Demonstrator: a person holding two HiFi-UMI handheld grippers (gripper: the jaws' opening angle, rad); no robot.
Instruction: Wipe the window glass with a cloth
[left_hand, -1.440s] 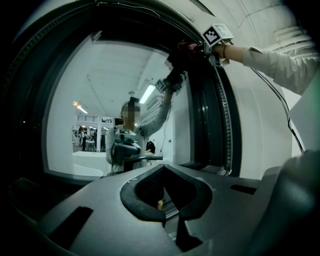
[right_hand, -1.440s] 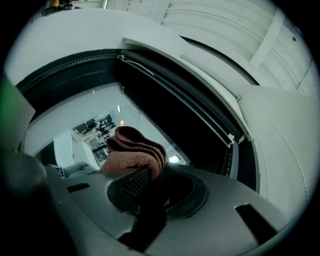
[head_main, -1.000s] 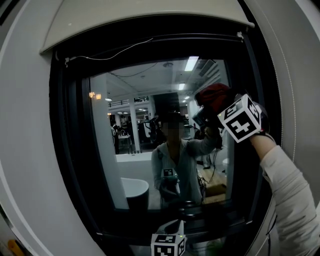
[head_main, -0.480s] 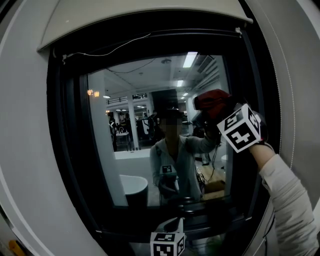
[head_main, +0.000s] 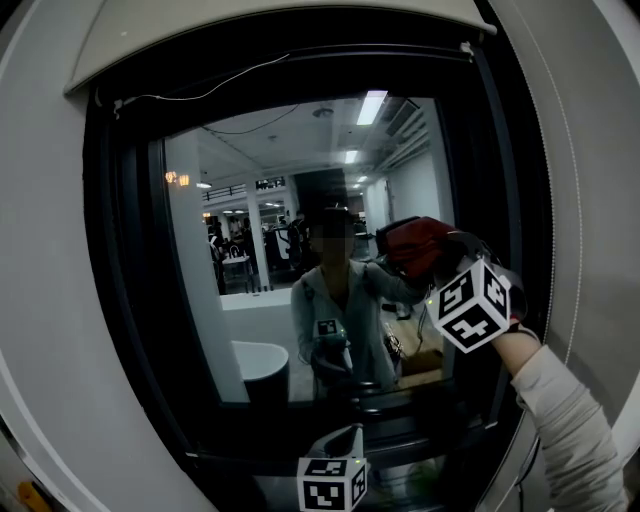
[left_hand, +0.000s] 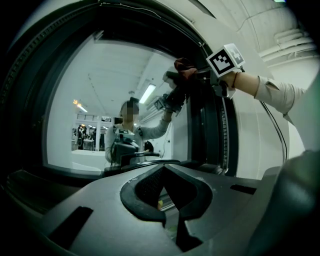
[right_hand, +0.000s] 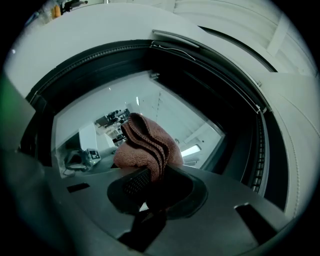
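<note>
1. Altogether, one cloth (right_hand: 148, 144), one window glass (head_main: 270, 200) and two grippers were counted.
2. The glass was bordered by a black frame (head_main: 122, 300), with a thin wire (head_main: 205, 93) strung along its top; a person's reflection was seen in it.
3. The cloth, reddish-brown, folded and ribbed along its edges, was clamped by the right gripper (right_hand: 150, 184) and held, apparently touching, at the pane's right side.
4. The left gripper (left_hand: 168, 199) was seen low, jaws closed on nothing.

One cloth (right_hand: 147, 145), one window glass (head_main: 250, 300), two grippers: left gripper (left_hand: 167, 200), right gripper (right_hand: 150, 192).
</note>
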